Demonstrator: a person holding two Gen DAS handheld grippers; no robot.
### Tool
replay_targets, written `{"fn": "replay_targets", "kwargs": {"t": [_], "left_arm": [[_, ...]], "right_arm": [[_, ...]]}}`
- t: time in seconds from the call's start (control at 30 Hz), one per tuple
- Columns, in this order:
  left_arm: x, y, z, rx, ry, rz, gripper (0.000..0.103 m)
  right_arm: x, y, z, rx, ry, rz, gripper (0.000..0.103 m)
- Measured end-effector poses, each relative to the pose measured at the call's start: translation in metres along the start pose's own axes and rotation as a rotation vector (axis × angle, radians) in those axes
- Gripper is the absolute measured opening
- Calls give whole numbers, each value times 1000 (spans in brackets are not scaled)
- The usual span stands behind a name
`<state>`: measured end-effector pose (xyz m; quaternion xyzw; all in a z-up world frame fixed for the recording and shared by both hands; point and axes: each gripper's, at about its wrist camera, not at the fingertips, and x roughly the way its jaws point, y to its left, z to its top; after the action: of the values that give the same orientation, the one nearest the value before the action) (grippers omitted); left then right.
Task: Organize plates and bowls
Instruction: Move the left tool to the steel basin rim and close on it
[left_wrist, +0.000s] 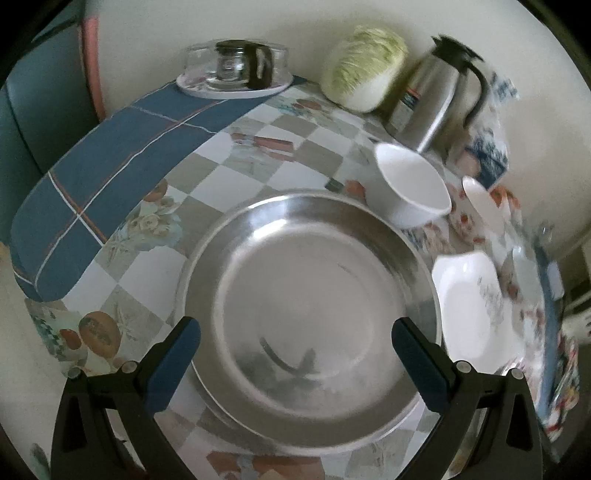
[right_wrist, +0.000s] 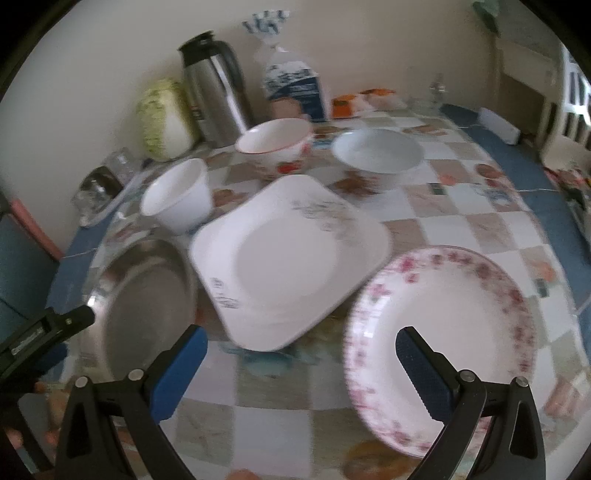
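My left gripper (left_wrist: 295, 343) is open above a round steel plate (left_wrist: 314, 266), which also shows in the right wrist view (right_wrist: 147, 295). A square white plate (right_wrist: 291, 258) lies beside it and shows in the left wrist view (left_wrist: 469, 295). My right gripper (right_wrist: 301, 350) is open, its right finger over a pink-flowered round plate (right_wrist: 443, 321). A plain white bowl (right_wrist: 177, 199) (left_wrist: 410, 188), a red-patterned bowl (right_wrist: 275, 146) (left_wrist: 480, 206) and a wide white bowl (right_wrist: 376, 151) stand behind the plates.
A steel thermos (right_wrist: 214, 96), a cabbage (right_wrist: 166, 118) and a bag (right_wrist: 295, 88) stand by the wall. A glass-covered dish (left_wrist: 236, 70) sits at the table's far left edge. The checked tablecloth (left_wrist: 258, 155) covers a round table.
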<state>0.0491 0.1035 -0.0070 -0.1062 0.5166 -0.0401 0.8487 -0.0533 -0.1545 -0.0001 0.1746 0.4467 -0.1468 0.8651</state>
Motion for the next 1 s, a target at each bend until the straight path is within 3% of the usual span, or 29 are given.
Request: {"fn": "replay_targets", "kwargs": {"t": [0.1,0.27,0.33,0.57,0.77,0.87,0.93,1.0], "left_arm": [[-1,14,7,-50,-39,-18,103],[-12,38,17,-115,-173,7,103],[-11,43,20,-124,-183,24,103],[11,57,29,-116,-86,114,103],[28,68,32,-154,-40,111,103],[36,67,35,-145,-22,119,101],[40,67,36,-145,-9,124,88],[43,68,38,-150,-4,119,86]], "right_arm": [[4,16,2,-24,3,43,103],[14,48,4,-85,22,102,103],[19,55,2,-93,42,113,103],[38,71,-2,-89,100,128,96],[43,83,-7,-128,115,147,92],[47,85,-7,-126,119,152,84],[50,89,-6,-138,123,160,77],[52,91,-7,-130,139,175,72]]}}
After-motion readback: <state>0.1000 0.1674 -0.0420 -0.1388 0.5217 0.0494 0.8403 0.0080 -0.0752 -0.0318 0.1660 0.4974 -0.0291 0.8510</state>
